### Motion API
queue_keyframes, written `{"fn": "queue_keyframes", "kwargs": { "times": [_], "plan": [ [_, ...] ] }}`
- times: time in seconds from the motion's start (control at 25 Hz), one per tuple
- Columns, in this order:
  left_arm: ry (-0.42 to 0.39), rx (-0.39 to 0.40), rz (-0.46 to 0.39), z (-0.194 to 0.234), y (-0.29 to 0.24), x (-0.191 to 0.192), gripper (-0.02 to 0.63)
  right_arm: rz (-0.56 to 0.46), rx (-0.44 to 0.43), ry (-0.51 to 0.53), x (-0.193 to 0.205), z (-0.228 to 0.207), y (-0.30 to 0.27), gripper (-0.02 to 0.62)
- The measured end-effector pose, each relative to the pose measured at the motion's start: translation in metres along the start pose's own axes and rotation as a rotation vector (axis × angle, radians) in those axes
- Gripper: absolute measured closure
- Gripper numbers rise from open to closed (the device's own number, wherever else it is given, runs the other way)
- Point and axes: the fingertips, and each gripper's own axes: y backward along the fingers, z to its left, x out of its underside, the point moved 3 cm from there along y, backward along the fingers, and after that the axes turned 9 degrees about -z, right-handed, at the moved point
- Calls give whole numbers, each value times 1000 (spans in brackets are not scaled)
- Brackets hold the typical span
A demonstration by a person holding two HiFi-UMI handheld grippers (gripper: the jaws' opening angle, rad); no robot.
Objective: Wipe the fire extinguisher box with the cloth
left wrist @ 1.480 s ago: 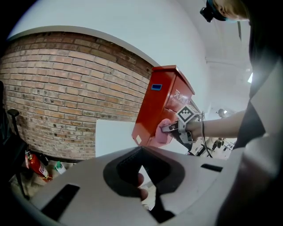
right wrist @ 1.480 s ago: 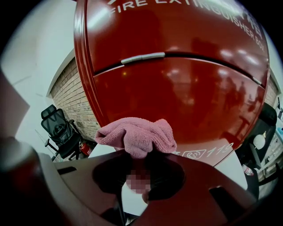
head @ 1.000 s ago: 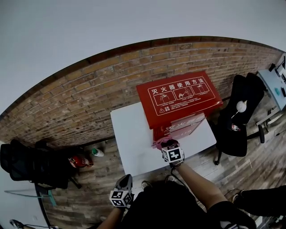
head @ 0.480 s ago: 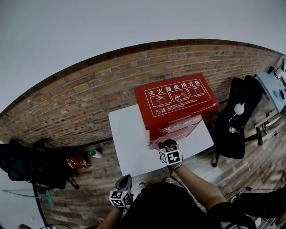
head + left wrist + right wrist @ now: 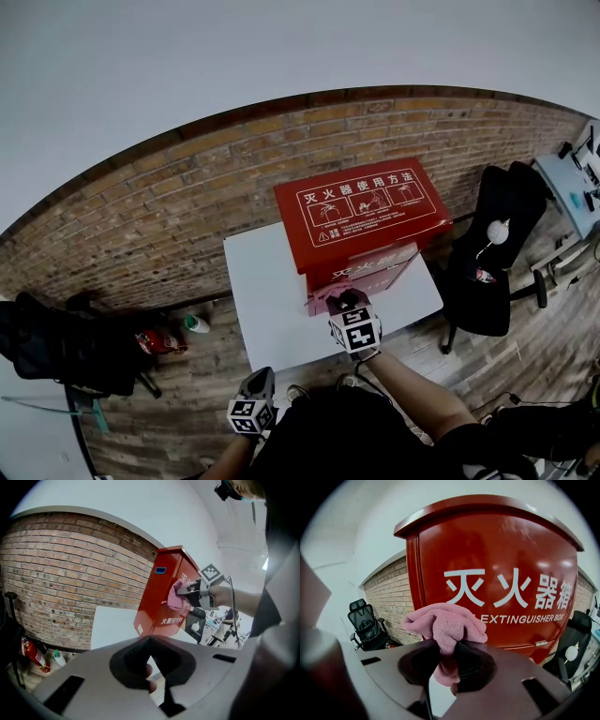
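Note:
The red fire extinguisher box (image 5: 361, 214) stands on a white table (image 5: 272, 300) against the brick wall. Its front carries white characters and shows large in the right gripper view (image 5: 501, 573). My right gripper (image 5: 344, 302) is shut on a pink cloth (image 5: 445, 623), which bunches up over its jaws close to the box's lower front, near the left edge. In the left gripper view the cloth (image 5: 177, 595) lies against the box front (image 5: 161, 592). My left gripper (image 5: 255, 392) hangs low beside the person, away from the table, with its jaws together and nothing between them.
A black office chair (image 5: 492, 253) stands right of the table. On the floor at the left lie a small red extinguisher (image 5: 155, 339) and a green-capped bottle (image 5: 195, 323), beside another black chair (image 5: 56, 347). A desk (image 5: 572, 178) is at the far right.
The head view has shifted slightly. The right gripper keeps the cloth at the box's lower front, with only a small sideways shift. The left gripper has stayed put.

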Motion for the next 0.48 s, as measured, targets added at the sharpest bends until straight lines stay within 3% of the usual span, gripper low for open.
{"fn": "queue_keyframes", "kwargs": {
  "times": [0.48],
  "plan": [
    [-7, -6, -7, -6, -5, -1, 589, -104, -16, 36, -47, 5, 23, 500]
  ]
}}
